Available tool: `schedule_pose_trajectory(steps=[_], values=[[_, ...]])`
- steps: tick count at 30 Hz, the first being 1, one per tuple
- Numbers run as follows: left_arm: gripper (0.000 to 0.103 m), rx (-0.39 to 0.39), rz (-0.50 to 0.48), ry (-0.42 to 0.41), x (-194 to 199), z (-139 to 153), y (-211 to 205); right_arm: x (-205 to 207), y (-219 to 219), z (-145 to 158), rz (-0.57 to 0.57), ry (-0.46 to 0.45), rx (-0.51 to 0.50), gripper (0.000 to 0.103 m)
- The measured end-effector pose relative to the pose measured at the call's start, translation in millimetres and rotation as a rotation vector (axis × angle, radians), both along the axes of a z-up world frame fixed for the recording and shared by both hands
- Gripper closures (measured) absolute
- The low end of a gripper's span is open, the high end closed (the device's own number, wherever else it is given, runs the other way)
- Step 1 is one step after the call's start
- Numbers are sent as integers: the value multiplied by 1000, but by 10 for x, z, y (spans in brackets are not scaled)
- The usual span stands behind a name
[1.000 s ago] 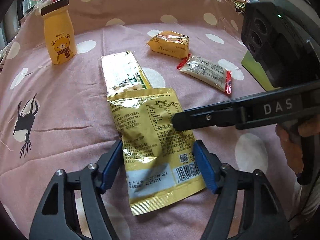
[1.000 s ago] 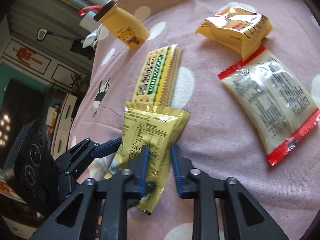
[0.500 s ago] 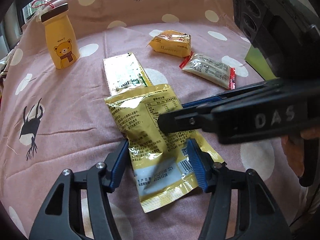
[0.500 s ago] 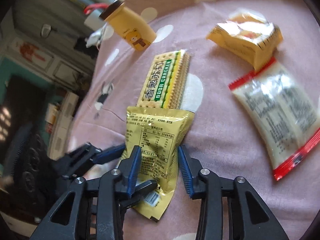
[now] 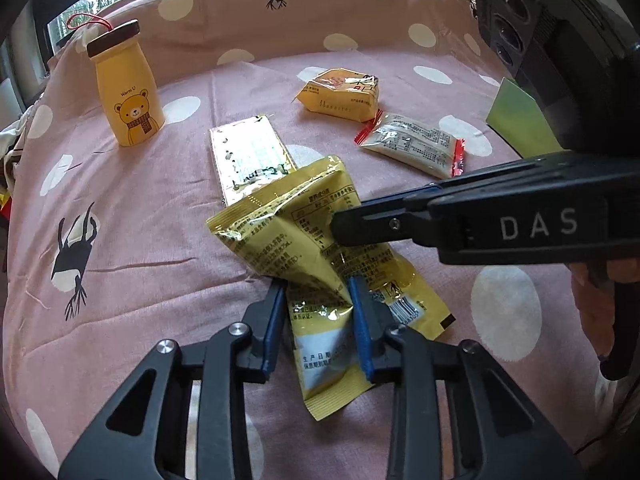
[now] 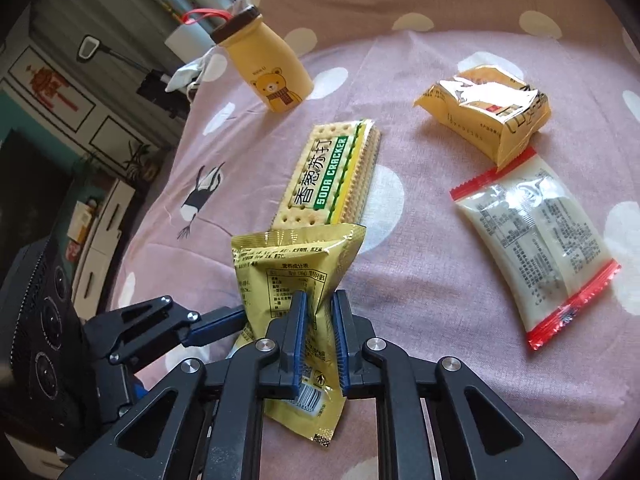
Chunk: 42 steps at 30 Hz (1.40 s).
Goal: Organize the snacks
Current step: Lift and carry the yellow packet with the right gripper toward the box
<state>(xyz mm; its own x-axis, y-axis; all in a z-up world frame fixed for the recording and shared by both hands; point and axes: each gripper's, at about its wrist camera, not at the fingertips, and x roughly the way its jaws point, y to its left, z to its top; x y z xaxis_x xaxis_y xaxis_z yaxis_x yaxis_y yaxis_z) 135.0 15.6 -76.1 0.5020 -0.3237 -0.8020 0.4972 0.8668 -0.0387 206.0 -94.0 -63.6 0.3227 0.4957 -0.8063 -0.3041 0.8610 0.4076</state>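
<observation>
Since the earlier frames both pairs of jaws have been closing on the yellow pouch, which lay flat between them and is now creased and bunched. The left gripper pinches its lower part, blue pads pressed into the foil on either side, with the printed tail of the pouch sticking out below the jaws. The right gripper comes in from the side and is pressed almost together on the same pouch higher up; in its own view the foil is wedged between the two pads, barcode end hanging beneath.

The pouch's top edge sits just ahead of both grippers, overlapping the near end of the soda cracker pack, which lies flat on the pink spotted cloth. Further ahead and to the right of the right gripper are the white packet with red ends and, just beyond it, the puffy yellow packet. The yellow bear bottle stands upright, well ahead and to the left of the left gripper.

As for progress, I judge the sorting has barely started: one snack is gripped, apparently not yet carried anywhere, and the other three packets lie loose and scattered. No box or tray for them shows, so where they belong cannot be told.
</observation>
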Motion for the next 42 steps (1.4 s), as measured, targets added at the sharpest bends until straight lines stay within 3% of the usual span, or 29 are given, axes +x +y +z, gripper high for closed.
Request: schedule_pose_trajectory(steps=[21,36,42], values=[[73,-9,-63,-65,-291,341,-461,-341,-425,405,-72,-70,-18,88],[72,-78,-206,-113,-633,696,-1422,-894,-1474,890,-247,-165,-4,88],[72,-68,-272,-133,-781,797,-1850,-1108,-1896,1032,-325,-194,-2,88]])
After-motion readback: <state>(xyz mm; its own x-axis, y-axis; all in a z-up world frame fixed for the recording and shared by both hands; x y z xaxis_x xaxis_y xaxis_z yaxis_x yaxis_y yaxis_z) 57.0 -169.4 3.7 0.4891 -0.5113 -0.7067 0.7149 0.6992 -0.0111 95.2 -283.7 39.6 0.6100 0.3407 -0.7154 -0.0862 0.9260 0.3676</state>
